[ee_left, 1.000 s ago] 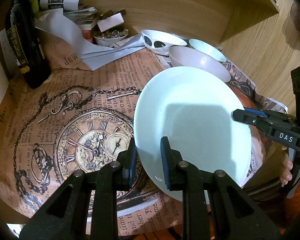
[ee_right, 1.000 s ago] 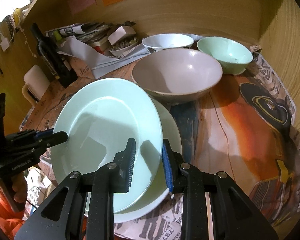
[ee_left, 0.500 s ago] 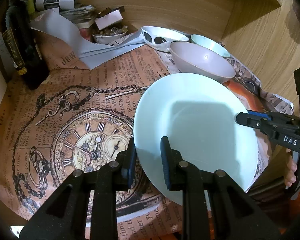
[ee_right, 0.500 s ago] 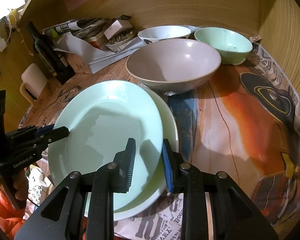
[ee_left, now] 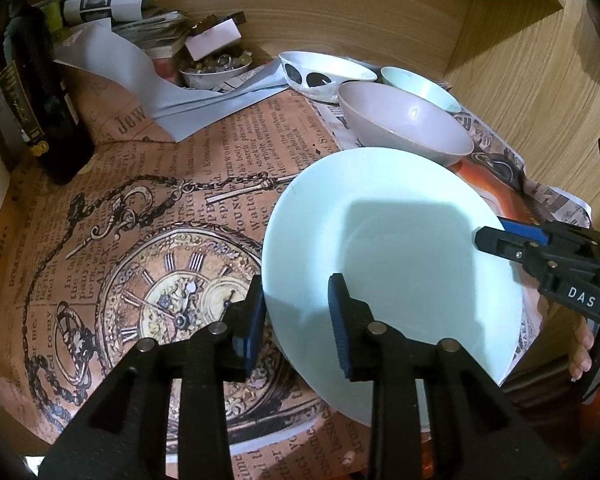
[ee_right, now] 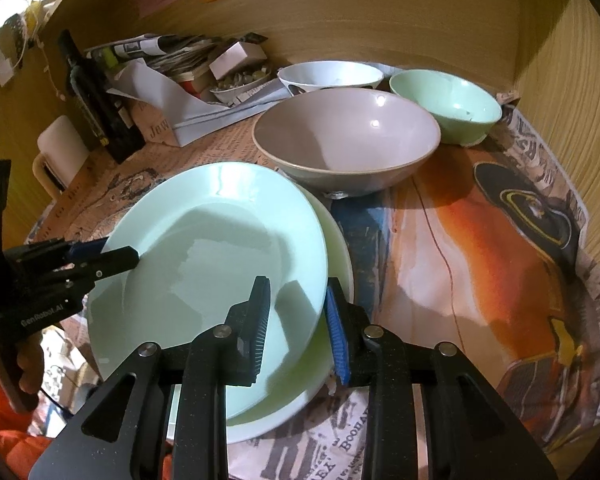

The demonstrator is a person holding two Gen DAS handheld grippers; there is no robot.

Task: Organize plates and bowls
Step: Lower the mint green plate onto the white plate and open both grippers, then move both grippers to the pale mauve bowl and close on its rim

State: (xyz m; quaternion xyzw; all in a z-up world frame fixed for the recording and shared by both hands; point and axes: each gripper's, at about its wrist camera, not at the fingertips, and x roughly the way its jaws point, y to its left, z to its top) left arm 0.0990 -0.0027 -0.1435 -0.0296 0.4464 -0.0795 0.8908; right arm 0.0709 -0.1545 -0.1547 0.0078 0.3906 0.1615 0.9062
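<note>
From the left wrist view, the left gripper (ee_left: 296, 312) straddles the near-left rim of the pale green plate (ee_left: 400, 248); its jaws are opening and the rim stands between them with the pads no longer pressing. The right gripper (ee_left: 486, 236) reaches in from the right edge, pinching the plate's opposite rim. Beyond the plate sit a grey bowl (ee_left: 404, 122), a spotted white bowl (ee_left: 324, 74) and a small green bowl (ee_left: 418, 86) on the printed table covering (ee_left: 148, 208). From the right wrist view, the right gripper (ee_right: 296, 320) is clamped on the near-right rim of the pale green plate (ee_right: 204, 256), which rests over a second plate (ee_right: 338, 248). The left gripper (ee_right: 128, 256) is at the plate's left rim. The grey bowl (ee_right: 346, 140) stands just beyond.
</note>
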